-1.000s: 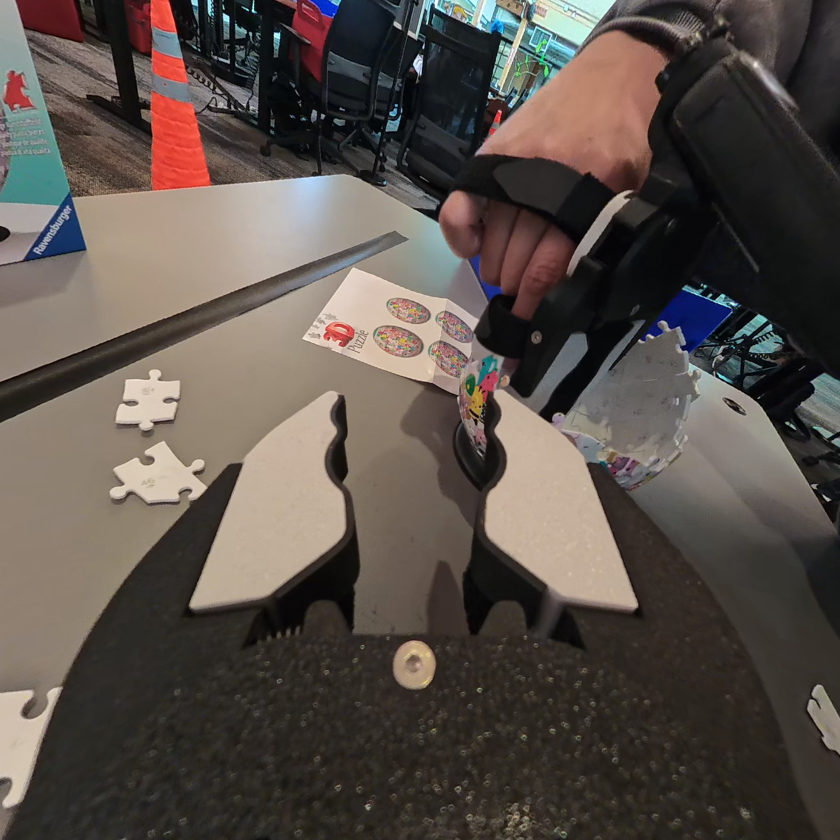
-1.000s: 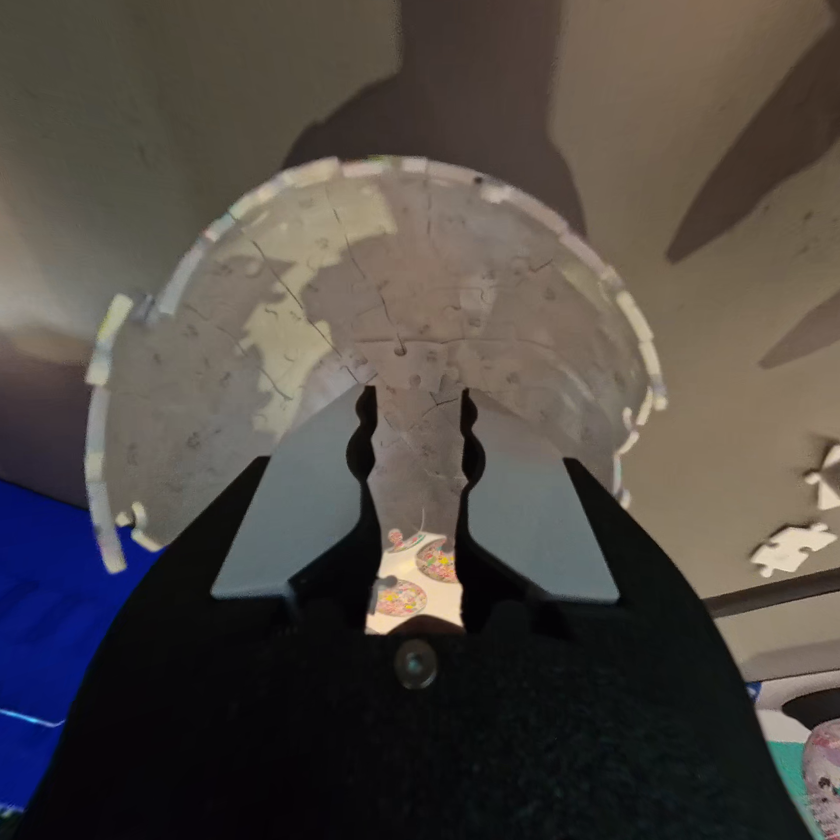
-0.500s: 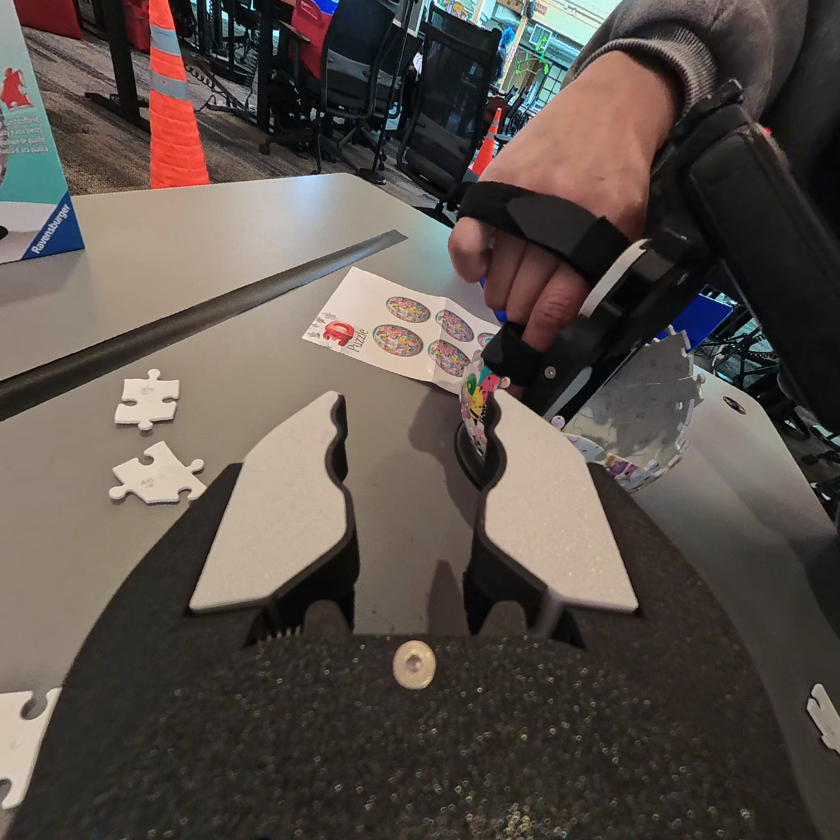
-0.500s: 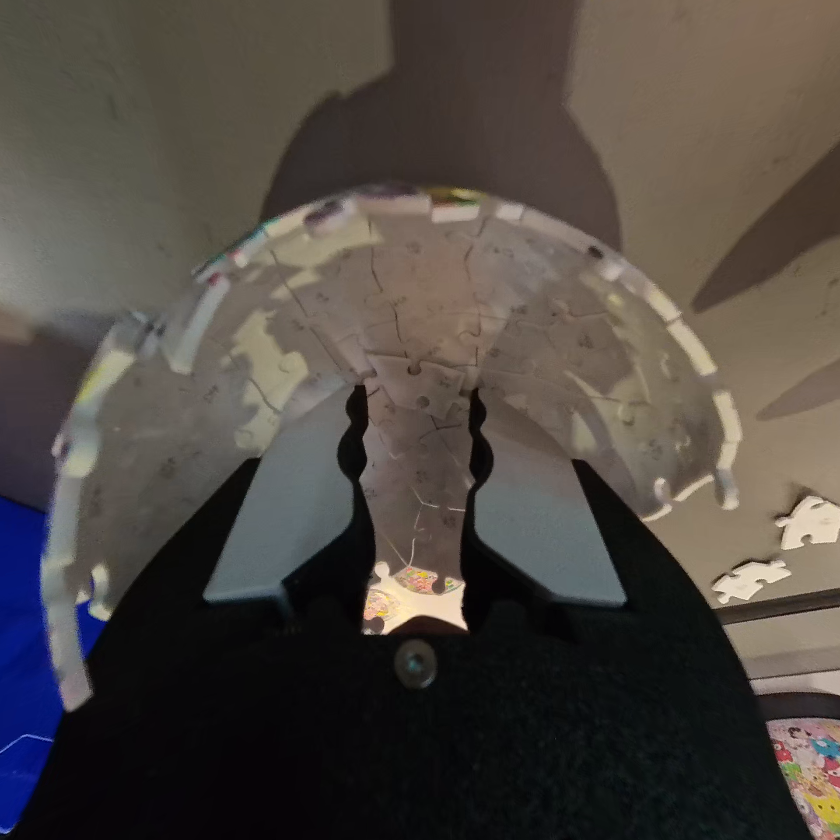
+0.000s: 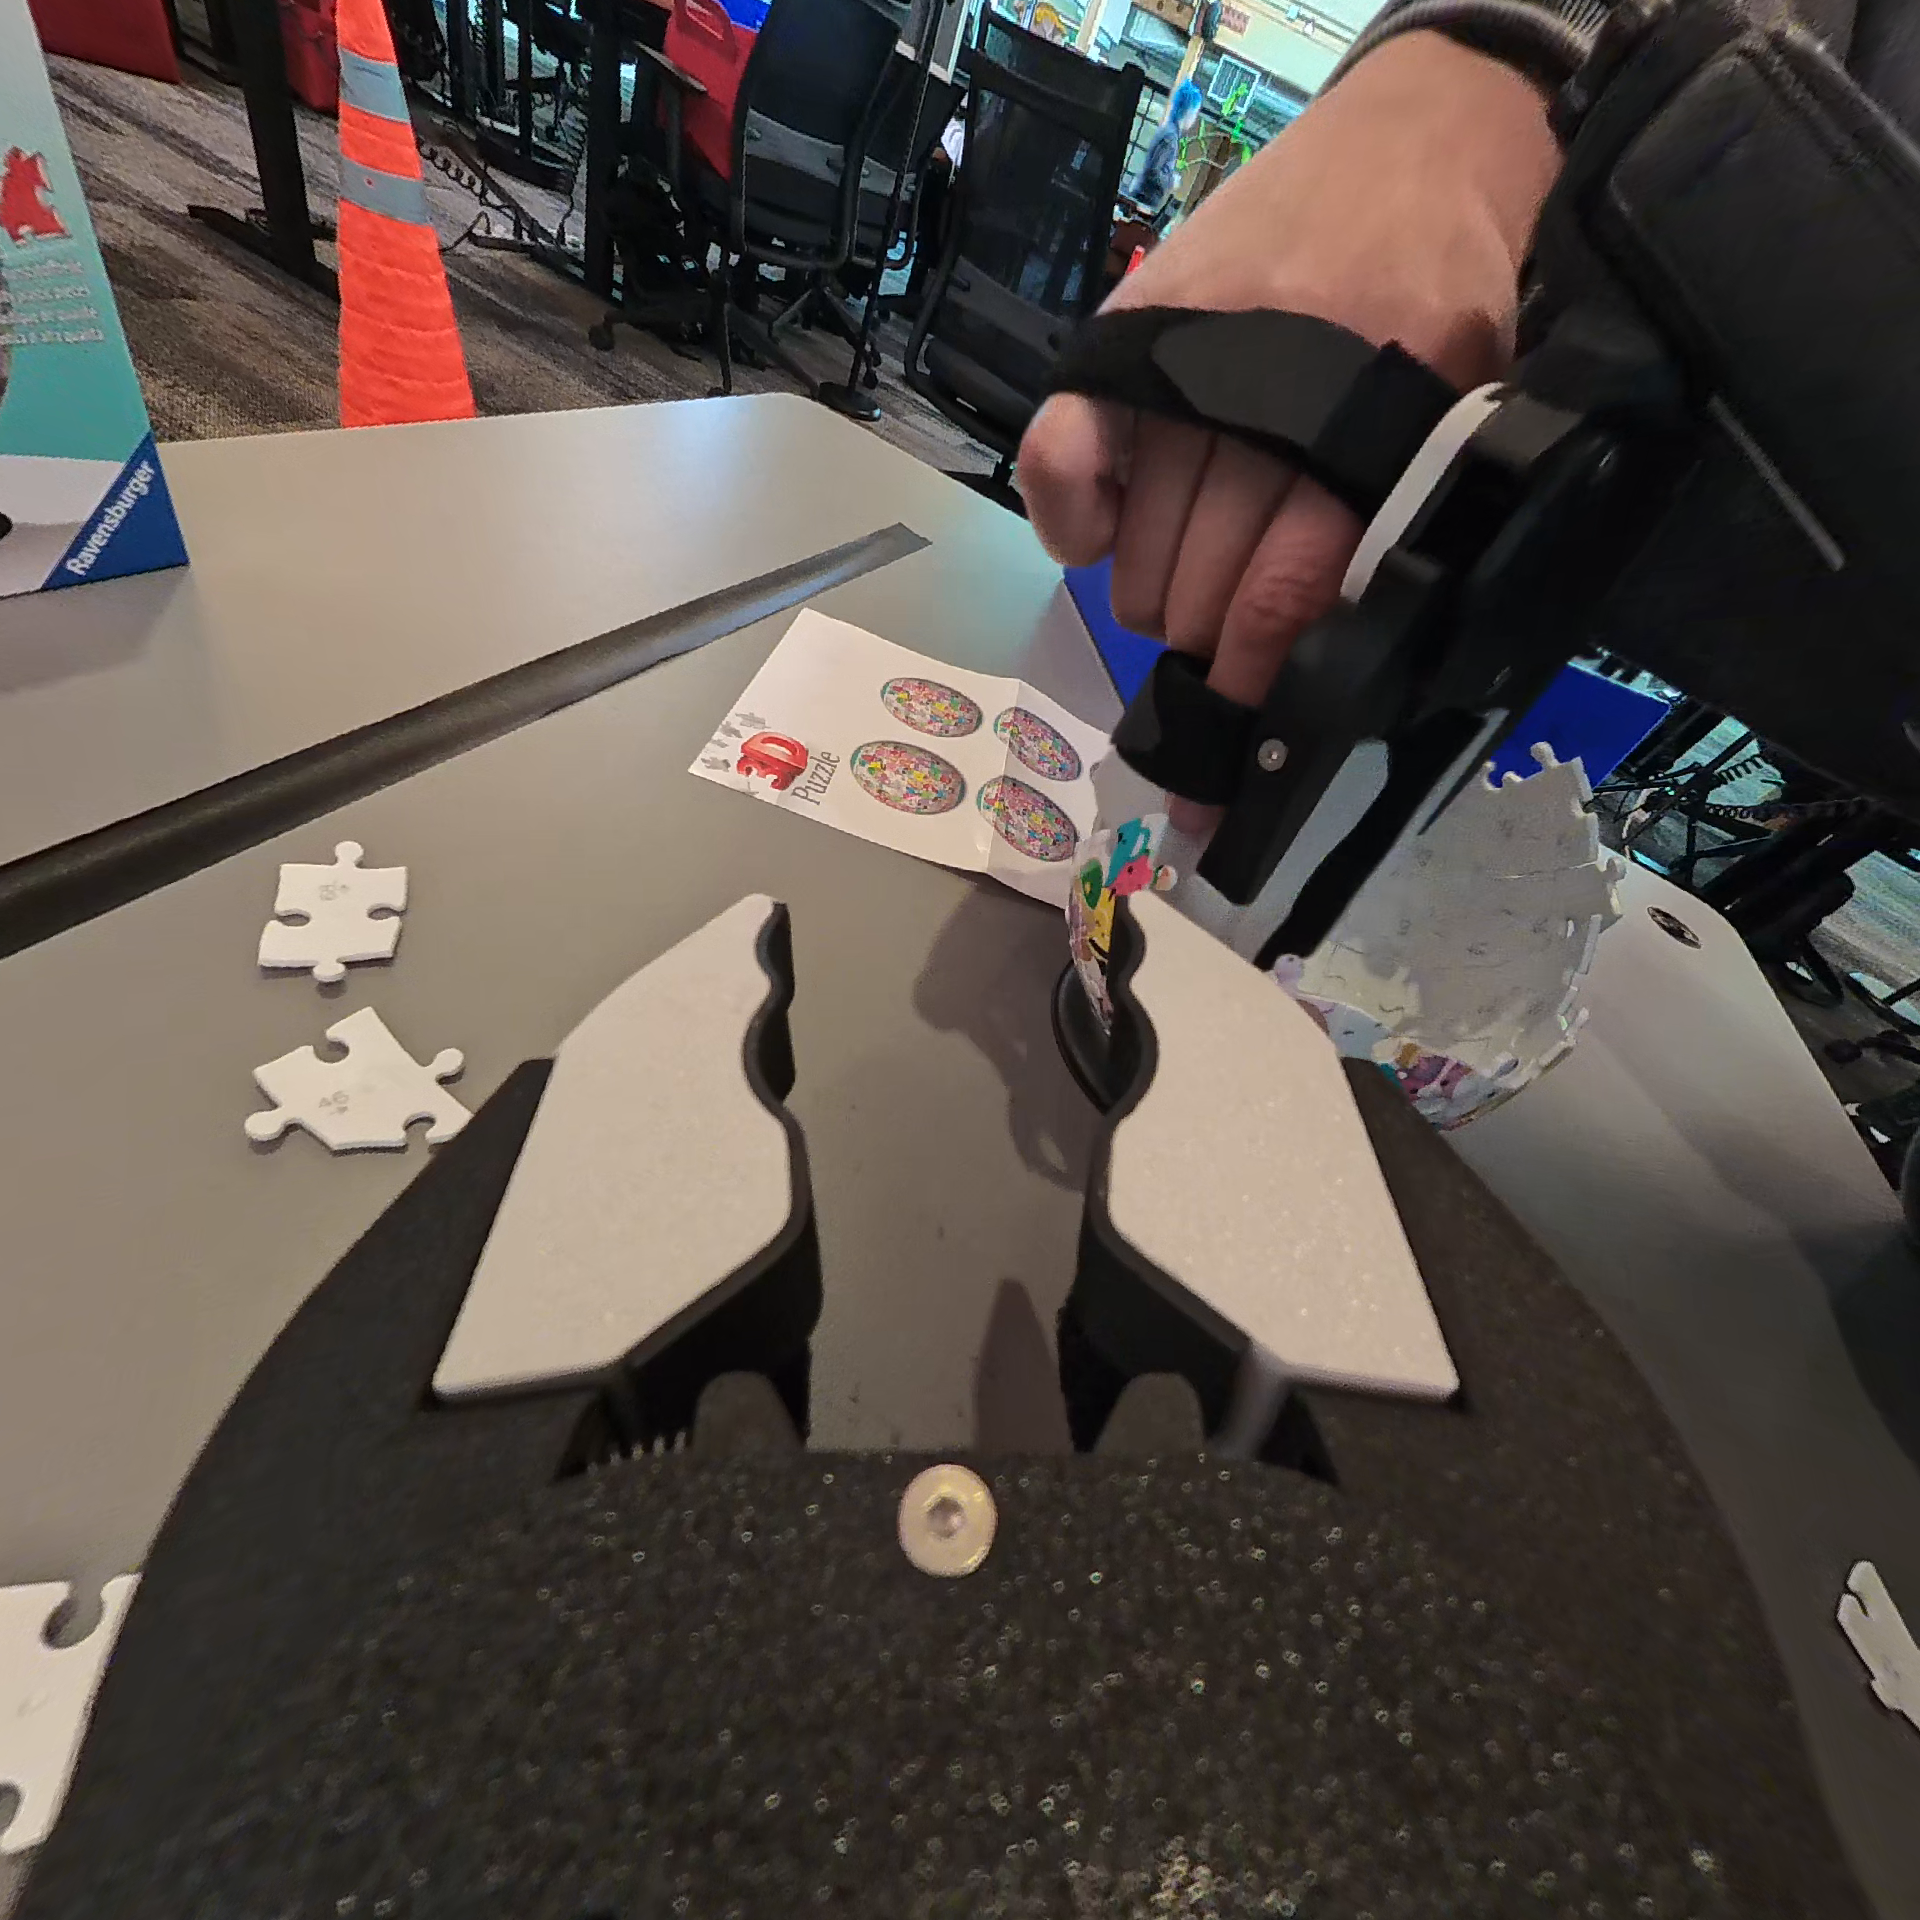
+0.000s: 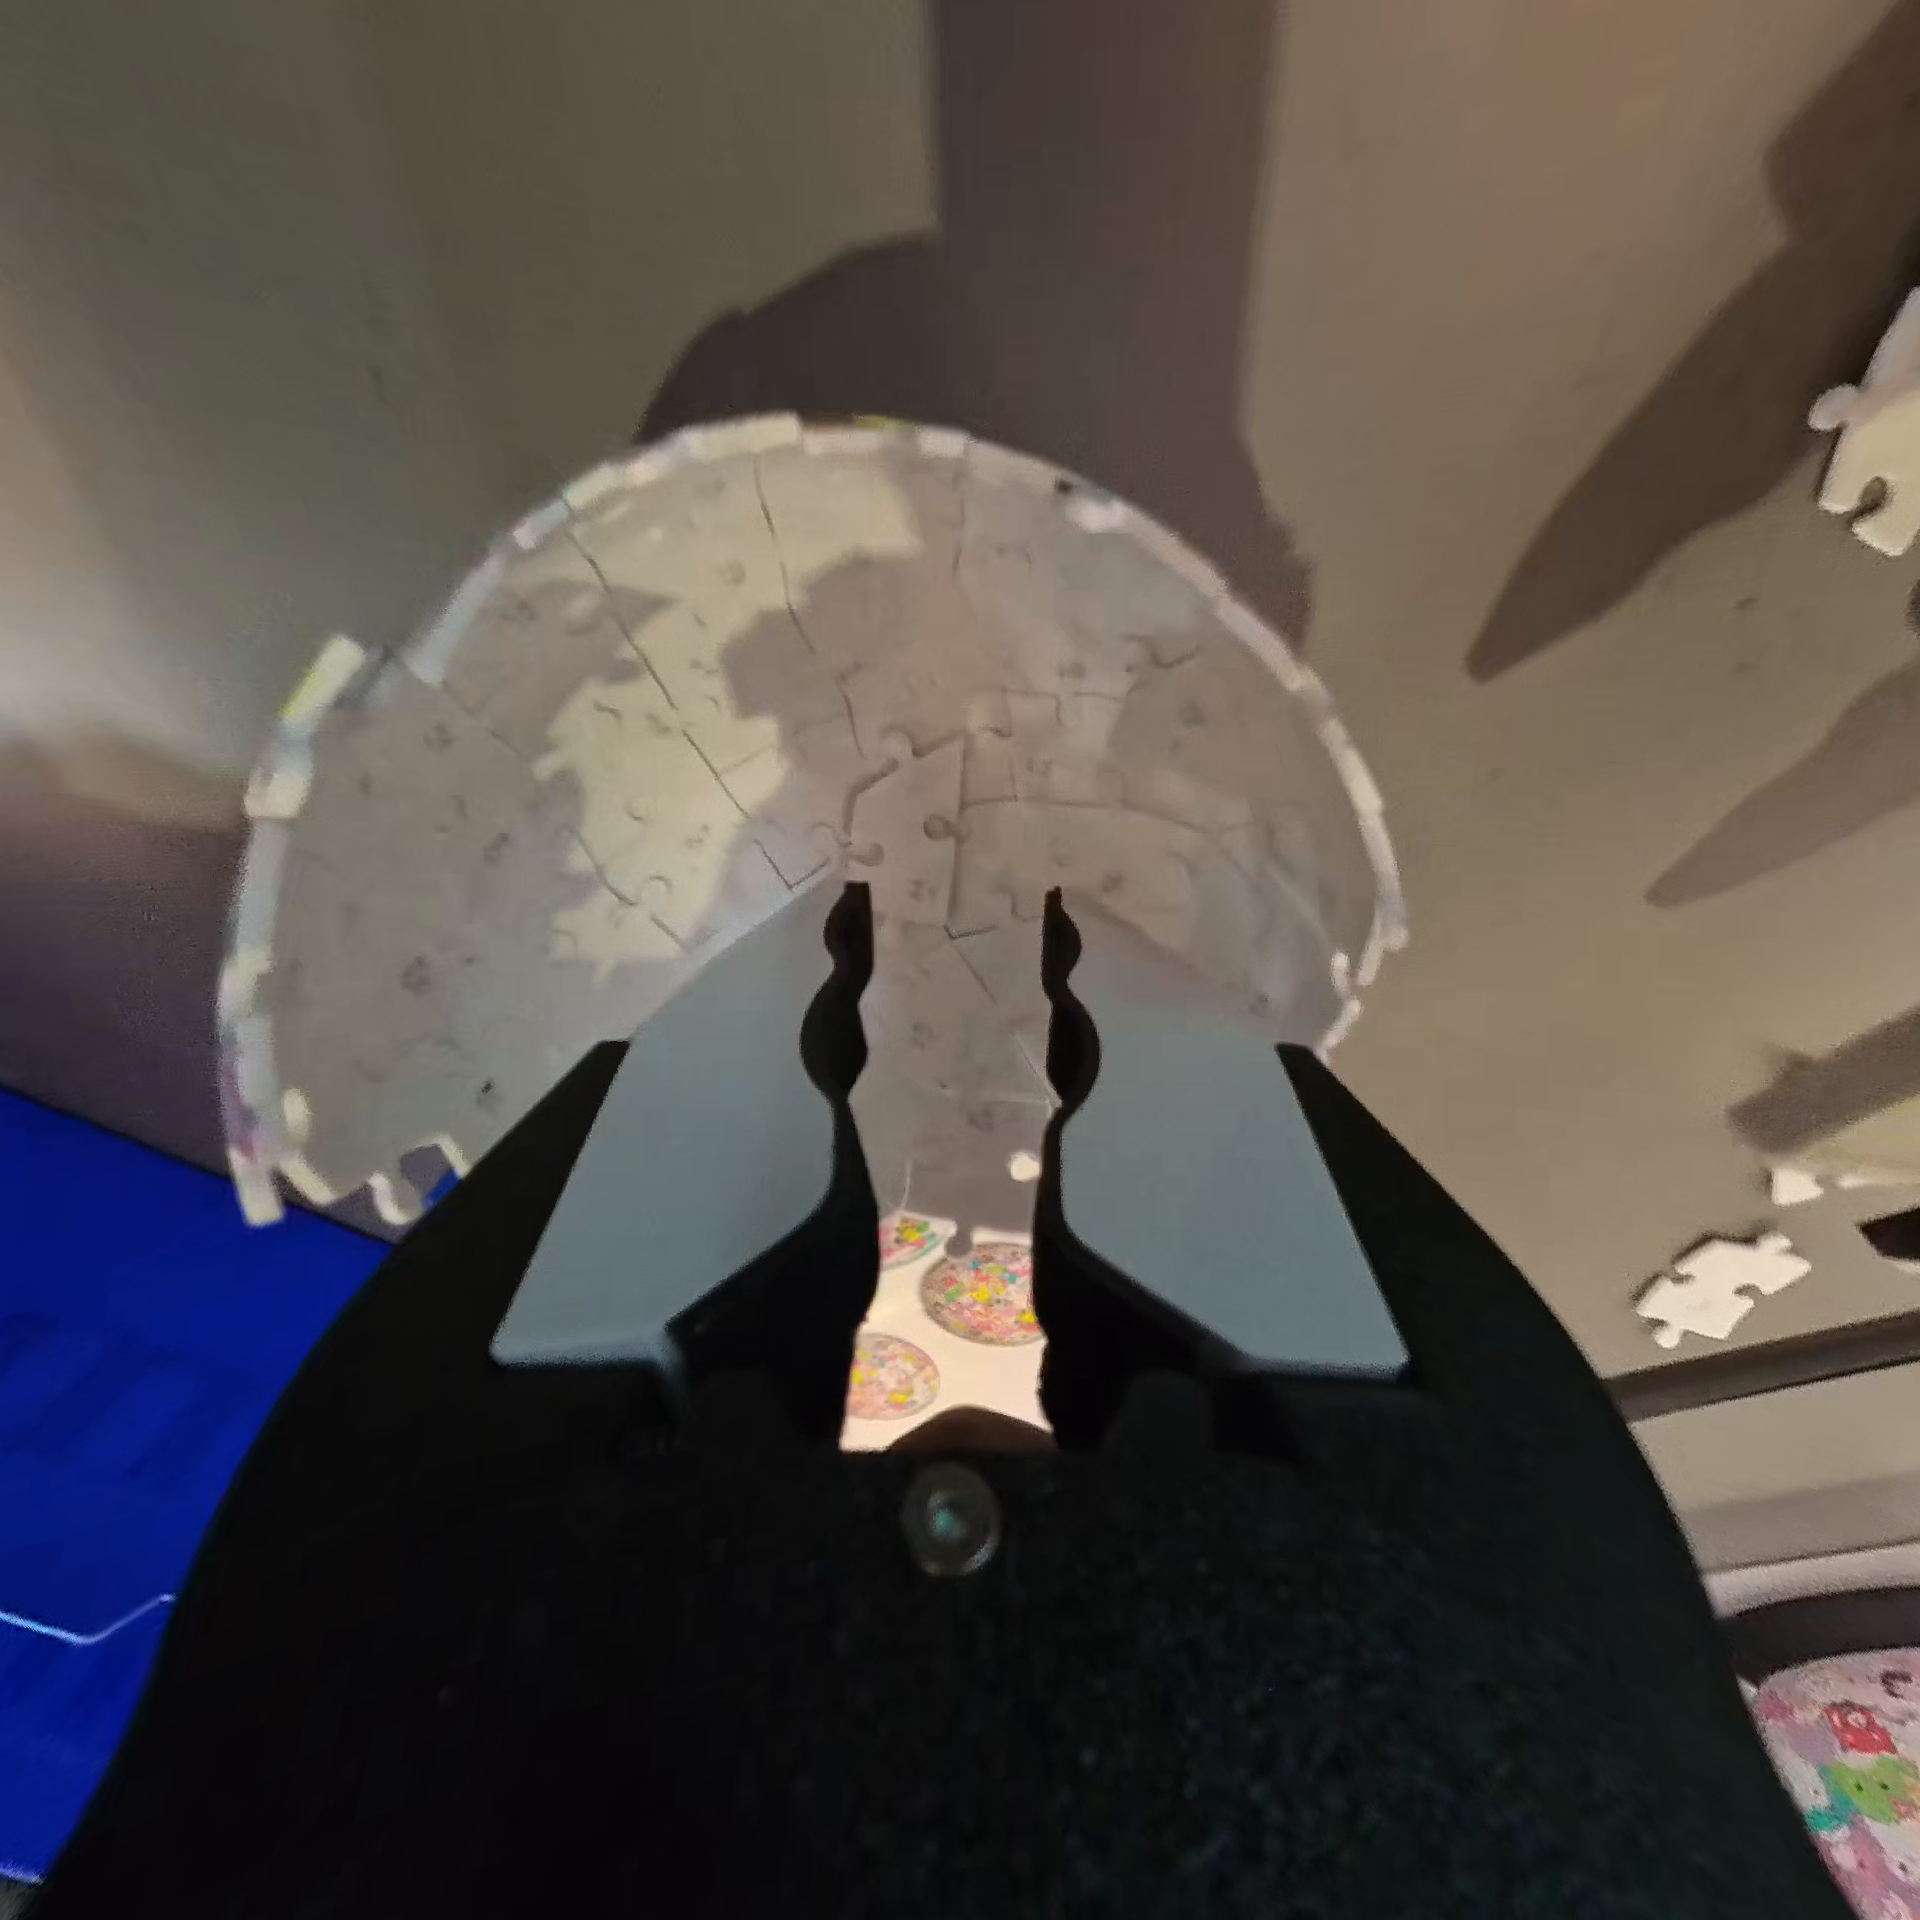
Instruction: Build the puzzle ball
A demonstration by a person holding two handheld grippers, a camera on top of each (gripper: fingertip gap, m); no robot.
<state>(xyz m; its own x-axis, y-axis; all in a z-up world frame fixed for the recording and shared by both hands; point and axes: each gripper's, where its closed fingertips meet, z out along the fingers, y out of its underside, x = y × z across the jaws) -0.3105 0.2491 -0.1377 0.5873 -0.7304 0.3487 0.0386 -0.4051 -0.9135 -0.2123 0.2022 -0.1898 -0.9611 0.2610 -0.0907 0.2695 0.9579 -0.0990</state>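
Note:
A half-built puzzle ball shell, white inside and colourful outside, lies tilted on the grey table at the right. In the right wrist view its hollow inside fills the middle. My right gripper, also seen in the left wrist view, reaches into the shell with its jaws a little apart and nothing seen between them. A second colourful ball part sits on a black ring stand. My left gripper is open and empty, just above the table beside that stand.
Loose white pieces lie at the left, with others at the bottom corners. A picture leaflet lies behind the stand. The puzzle box stands at the far left. An orange cone and chairs are beyond the table.
The right hand dipped toward the shell and then rose a little. The shell now sits farther off and turned in the right wrist view. The left gripper has not moved.

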